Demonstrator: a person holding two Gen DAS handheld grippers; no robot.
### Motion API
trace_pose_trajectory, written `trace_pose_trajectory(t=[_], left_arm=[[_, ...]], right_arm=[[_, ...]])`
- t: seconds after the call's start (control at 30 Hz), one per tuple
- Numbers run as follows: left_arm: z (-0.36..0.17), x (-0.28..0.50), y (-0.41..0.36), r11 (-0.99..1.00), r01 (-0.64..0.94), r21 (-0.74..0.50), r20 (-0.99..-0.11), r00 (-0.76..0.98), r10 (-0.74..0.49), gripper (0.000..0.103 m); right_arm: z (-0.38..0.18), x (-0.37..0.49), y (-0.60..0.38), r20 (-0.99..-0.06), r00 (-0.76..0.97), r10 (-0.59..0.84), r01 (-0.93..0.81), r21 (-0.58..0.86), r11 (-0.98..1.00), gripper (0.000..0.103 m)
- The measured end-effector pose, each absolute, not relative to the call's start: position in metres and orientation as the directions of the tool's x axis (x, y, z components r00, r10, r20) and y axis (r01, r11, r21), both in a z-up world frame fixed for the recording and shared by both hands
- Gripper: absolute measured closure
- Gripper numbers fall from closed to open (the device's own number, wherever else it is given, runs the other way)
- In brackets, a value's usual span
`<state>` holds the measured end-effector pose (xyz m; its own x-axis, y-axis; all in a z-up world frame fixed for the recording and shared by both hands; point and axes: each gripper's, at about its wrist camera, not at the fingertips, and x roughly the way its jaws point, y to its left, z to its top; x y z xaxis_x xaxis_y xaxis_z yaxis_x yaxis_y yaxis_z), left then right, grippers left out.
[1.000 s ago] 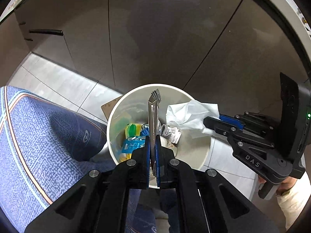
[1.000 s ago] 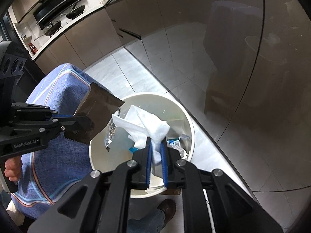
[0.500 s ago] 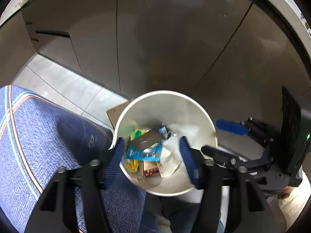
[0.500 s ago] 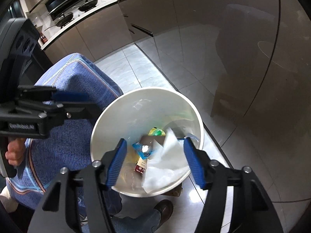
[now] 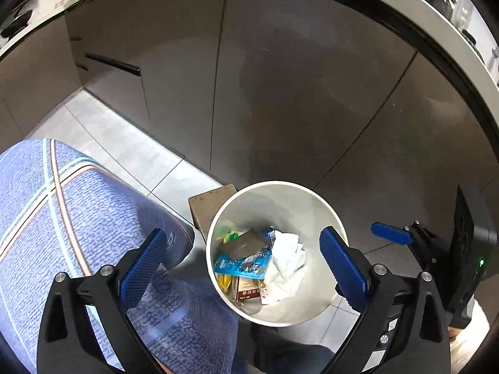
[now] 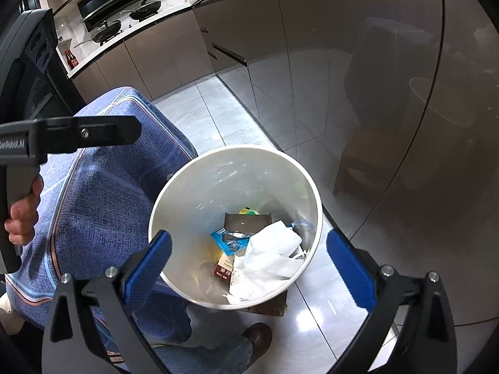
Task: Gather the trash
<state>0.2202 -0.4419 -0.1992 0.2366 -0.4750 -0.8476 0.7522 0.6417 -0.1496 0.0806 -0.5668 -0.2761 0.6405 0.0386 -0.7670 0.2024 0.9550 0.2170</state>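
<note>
Both drops look complete. The left gripper (image 5: 243, 255) hangs above the white bin (image 5: 330, 208), its jaws just opened to full spread with nothing between them; the right gripper (image 6: 249, 249) likewise, jaws just opened wide and empty. In the bin the dark foil wrapper (image 5: 246, 244) lies flat on a blue packet (image 5: 240, 265), and the white tissue (image 6: 271, 252) rests crumpled beside it against the wall, over a red-brown carton (image 6: 223, 269). Bin stands on the tiled floor (image 6: 212, 118) beside the cabinet front, touching the blue-patterned cloth (image 6: 103, 193). Judgement: this pair of items is collected; whether more trash remains elsewhere cannot be told from these views.
</note>
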Motion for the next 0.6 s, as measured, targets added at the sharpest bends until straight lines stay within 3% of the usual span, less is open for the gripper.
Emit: trace_pose_trajectory(t=[0.3,0.6], left_arm=[[-0.152,0.205,-0.403,0.701,0.710,-0.066,-0.819,0.363,-0.445,0.008],[-0.074,0.182,-0.293,0.813,0.580,-0.038,-0.750,0.522,-0.407,0.008]], right_arm=[[-0.228,0.073,-0.544,-0.737,0.676,-0.005,0.235,0.210,0.949,0.003],[-0.135,0.056,-0.483,-0.679,0.732,-0.054,0.267,0.213,0.940,0.003]])
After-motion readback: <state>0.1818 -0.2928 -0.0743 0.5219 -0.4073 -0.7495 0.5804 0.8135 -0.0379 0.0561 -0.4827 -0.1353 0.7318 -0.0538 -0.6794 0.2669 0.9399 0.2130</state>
